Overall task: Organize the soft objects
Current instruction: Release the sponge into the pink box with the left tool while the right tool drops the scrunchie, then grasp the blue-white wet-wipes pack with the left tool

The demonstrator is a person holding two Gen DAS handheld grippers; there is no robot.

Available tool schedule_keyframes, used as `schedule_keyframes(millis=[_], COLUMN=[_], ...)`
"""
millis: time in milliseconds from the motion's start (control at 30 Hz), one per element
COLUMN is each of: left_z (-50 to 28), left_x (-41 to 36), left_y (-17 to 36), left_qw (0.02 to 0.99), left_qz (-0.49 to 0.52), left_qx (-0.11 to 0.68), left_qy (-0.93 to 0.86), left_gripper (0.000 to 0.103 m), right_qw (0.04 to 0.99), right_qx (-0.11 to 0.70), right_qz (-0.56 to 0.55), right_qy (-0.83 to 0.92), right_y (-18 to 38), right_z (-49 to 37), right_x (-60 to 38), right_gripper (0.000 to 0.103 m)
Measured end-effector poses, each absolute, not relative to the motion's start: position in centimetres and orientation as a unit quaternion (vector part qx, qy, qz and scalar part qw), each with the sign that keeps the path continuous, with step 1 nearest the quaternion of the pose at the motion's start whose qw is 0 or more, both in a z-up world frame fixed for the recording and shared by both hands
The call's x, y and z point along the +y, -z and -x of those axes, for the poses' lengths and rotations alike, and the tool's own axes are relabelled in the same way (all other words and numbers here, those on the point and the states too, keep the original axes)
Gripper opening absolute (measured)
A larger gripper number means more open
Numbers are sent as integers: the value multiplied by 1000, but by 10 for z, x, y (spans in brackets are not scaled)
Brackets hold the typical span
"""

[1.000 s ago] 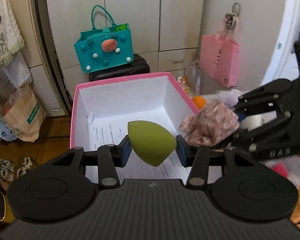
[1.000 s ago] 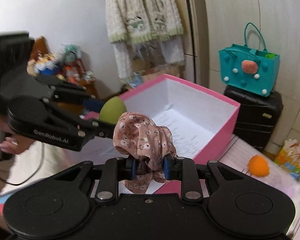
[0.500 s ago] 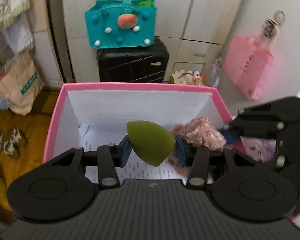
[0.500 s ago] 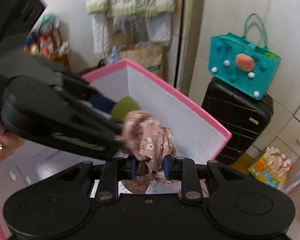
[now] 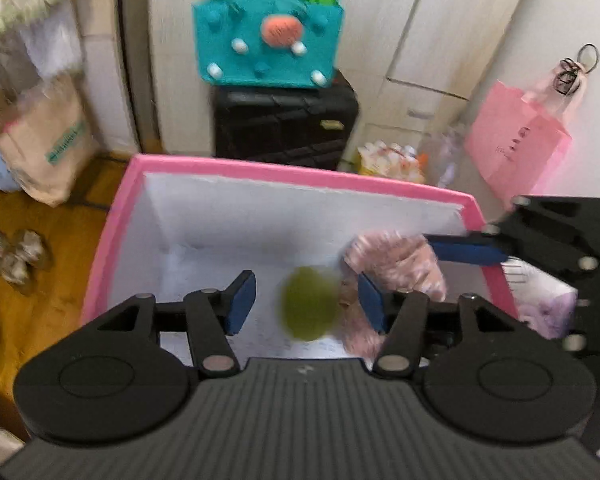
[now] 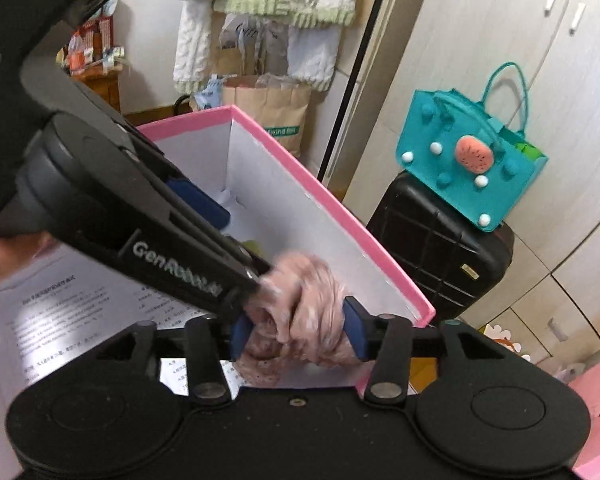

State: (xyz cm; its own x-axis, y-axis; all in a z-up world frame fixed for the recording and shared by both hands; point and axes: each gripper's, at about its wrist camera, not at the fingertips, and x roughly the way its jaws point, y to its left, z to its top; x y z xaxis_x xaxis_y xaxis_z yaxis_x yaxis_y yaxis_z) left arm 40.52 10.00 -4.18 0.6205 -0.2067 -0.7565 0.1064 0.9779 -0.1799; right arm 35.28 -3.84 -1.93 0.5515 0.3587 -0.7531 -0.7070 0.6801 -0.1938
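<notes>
My left gripper [image 5: 306,300] is open above the pink box [image 5: 300,174]. The green sponge [image 5: 309,307] is blurred between its spread fingers, free of both pads, over the box's white floor. My right gripper [image 6: 298,332] has opened too; the pink floral cloth [image 6: 300,304] is blurred between its blue pads and hangs over the box [image 6: 320,196]. In the left wrist view the cloth [image 5: 396,264] sits at the box's right side beside the right gripper's blue finger [image 5: 466,250]. The left gripper's body crosses the right wrist view and hides most of the sponge.
A teal bag [image 5: 268,46] sits on a black suitcase [image 5: 286,124] behind the box. A pink bag [image 5: 516,148] hangs on the right. A brown paper bag [image 5: 46,144] stands at the left. Printed paper [image 6: 80,304] lines the box floor.
Both grippers have opened over the box. The green sponge has left the left gripper's pads and drops. The cloth is loosening between the right gripper's wider pads.
</notes>
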Motion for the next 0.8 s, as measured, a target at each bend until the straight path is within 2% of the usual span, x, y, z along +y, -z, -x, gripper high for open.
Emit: schedule_keyframes(millis=[167,367,800], left_z=[-371,-317,-218], left_x=[102,99,83], left_y=[14,-21,-70], left_qw=[910,914,908], left_qz=[25,-23,-46], left_qx=[395,379,364], left_qy=[122,145,204], left_gripper=[56,58,69], right_qw=[853,860,864], right_qx=[378,381,366], right_qz=[147,80,61], right_qy=[-330,-331,-339], right_y=[-7,-35,-81], right_z=[-329,-289,-194], right_x=[-70,-100,-135], right_gripper=[55,55,55])
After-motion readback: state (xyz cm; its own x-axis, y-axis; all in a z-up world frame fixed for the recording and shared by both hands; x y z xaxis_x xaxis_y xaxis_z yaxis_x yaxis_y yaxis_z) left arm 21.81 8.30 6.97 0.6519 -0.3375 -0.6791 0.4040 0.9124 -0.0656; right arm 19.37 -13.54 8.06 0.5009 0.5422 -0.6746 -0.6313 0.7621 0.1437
